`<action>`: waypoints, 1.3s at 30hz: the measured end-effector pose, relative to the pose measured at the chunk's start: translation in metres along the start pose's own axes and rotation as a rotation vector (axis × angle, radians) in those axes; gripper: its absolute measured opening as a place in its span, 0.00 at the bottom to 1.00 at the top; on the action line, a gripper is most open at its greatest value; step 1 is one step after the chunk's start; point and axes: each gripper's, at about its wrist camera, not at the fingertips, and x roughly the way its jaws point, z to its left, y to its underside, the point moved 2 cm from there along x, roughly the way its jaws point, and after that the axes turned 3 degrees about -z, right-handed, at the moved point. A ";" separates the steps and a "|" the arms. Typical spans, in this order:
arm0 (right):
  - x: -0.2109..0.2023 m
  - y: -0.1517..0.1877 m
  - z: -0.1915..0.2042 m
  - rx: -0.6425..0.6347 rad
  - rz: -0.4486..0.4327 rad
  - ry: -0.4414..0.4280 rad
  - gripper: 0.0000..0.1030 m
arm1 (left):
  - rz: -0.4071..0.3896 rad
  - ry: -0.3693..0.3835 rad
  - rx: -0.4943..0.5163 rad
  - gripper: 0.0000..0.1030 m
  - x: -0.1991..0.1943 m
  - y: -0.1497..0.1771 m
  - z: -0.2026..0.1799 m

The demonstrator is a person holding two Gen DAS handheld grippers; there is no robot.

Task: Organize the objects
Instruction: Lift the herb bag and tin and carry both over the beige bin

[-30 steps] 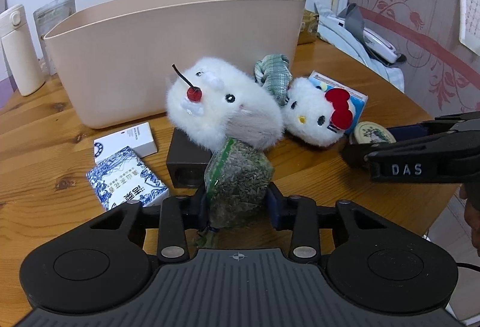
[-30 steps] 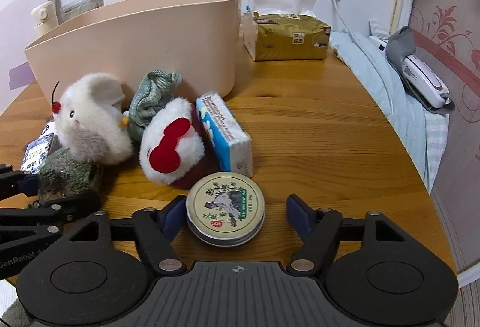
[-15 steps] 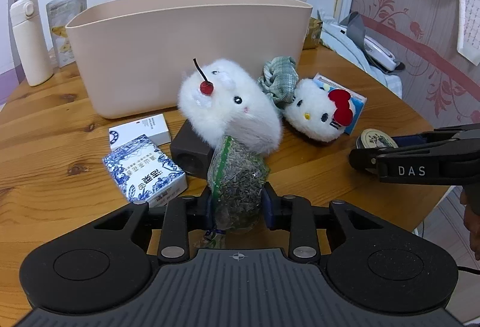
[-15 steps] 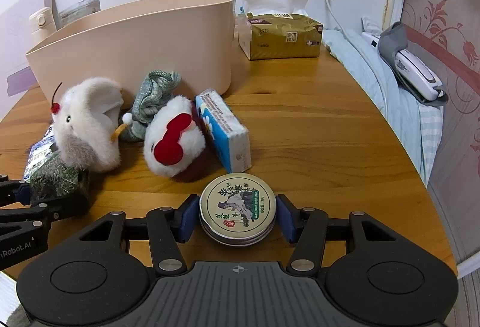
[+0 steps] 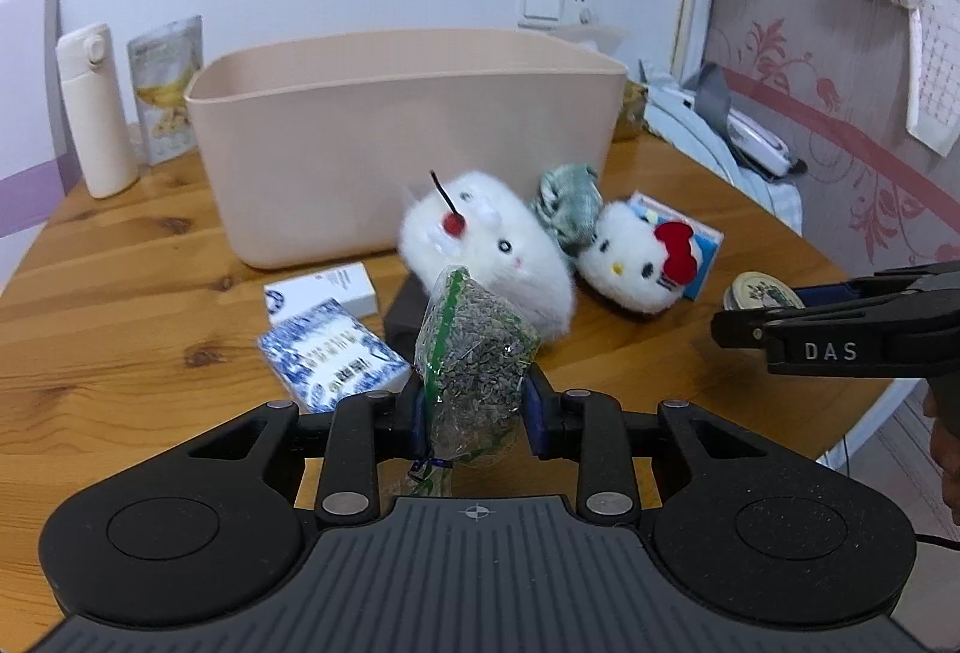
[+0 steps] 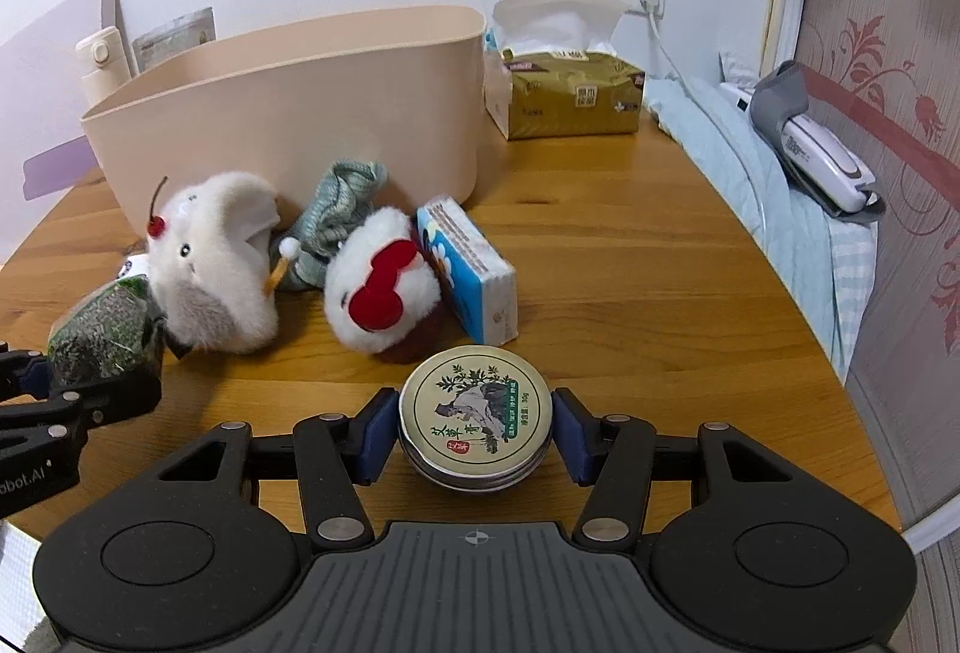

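My left gripper point(image 5: 474, 413) is shut on a clear bag of dried green herbs point(image 5: 474, 353) and holds it above the wooden table; the bag also shows in the right wrist view point(image 6: 102, 335). My right gripper point(image 6: 475, 434) is shut on a round tin point(image 6: 475, 413) with a plant picture on its lid, lifted just off the table. A beige plastic bin point(image 5: 408, 137) stands behind. In front of it lie a white plush with a cherry point(image 5: 486, 251), a Hello Kitty plush point(image 5: 642, 263), a green cloth point(image 5: 567, 200) and a blue tissue pack point(image 6: 471, 269).
A blue-and-white patterned box point(image 5: 330, 353), a white box point(image 5: 321, 290) and a dark block point(image 5: 408, 311) lie at left. A white bottle point(image 5: 96, 113) and a pouch point(image 5: 165, 89) stand behind. A tissue box point(image 6: 570, 95) is beside the bin. Bedding with a device point(image 6: 822, 161) lies along the right edge.
Both grippers closed on their objects and rose: the left one lifted the herb bag, the right one closed on the tin and raised it slightly.
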 end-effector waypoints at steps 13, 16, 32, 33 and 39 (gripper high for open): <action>-0.034 -0.022 -0.005 0.033 -0.090 0.032 0.50 | -0.064 -0.001 -0.010 0.30 -0.028 -0.032 0.013; -0.040 -0.030 -0.007 0.042 -0.117 0.033 0.50 | -0.091 -0.009 0.001 0.30 -0.032 -0.043 0.014; -0.045 -0.074 -0.010 0.053 -0.206 0.052 0.50 | -0.183 -0.047 0.028 0.30 -0.032 -0.102 0.032; -0.044 -0.076 -0.010 0.055 -0.209 0.053 0.50 | -0.187 -0.050 0.027 0.30 -0.030 -0.106 0.034; -0.036 -0.096 -0.013 0.076 -0.232 0.052 0.50 | -0.206 -0.060 0.027 0.30 -0.016 -0.127 0.039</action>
